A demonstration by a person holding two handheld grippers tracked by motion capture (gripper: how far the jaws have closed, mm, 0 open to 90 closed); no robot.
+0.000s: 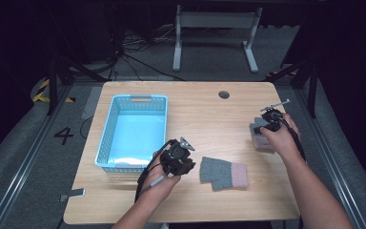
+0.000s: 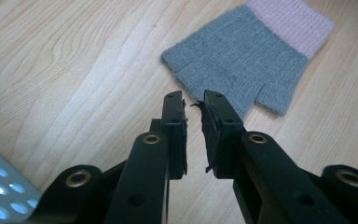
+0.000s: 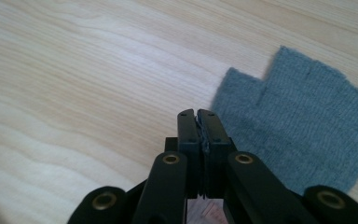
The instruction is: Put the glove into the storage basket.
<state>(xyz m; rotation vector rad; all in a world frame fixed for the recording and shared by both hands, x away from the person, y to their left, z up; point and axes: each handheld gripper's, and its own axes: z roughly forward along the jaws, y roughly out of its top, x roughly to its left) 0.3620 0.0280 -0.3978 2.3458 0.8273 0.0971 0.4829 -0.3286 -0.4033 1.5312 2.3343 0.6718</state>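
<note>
Nearest the camera, the person's left hand [image 1: 159,179] holds the left gripper [image 2: 193,116] low over the wooden table [image 1: 209,119], its jaws released to a narrow gap with nothing between them. Just ahead of its tips lies a grey fingerless glove with a pink cuff [image 2: 242,60], flat on the table near the front edge. To pick it up well, the jaws probably need to part wider, come down over the glove's near edge and pinch the knit, not scrape the wood. Farther right, the right hand [image 1: 279,136] covers the right gripper [image 3: 198,116], whose jaws are clenched together beside a second grey glove [image 3: 303,126]; no cloth is visibly caught between the pads, though a thin dark fringe at the seam is hard to read. In the high view the hand hides most of this second glove [image 1: 256,129], and the right gripper view cuts off its cuff. Farther left, the light blue perforated basket [image 1: 138,98] stands empty, the likely place for both gloves. Beyond it, a round cable hole [image 1: 224,94] sits near the table's far edge.
</note>
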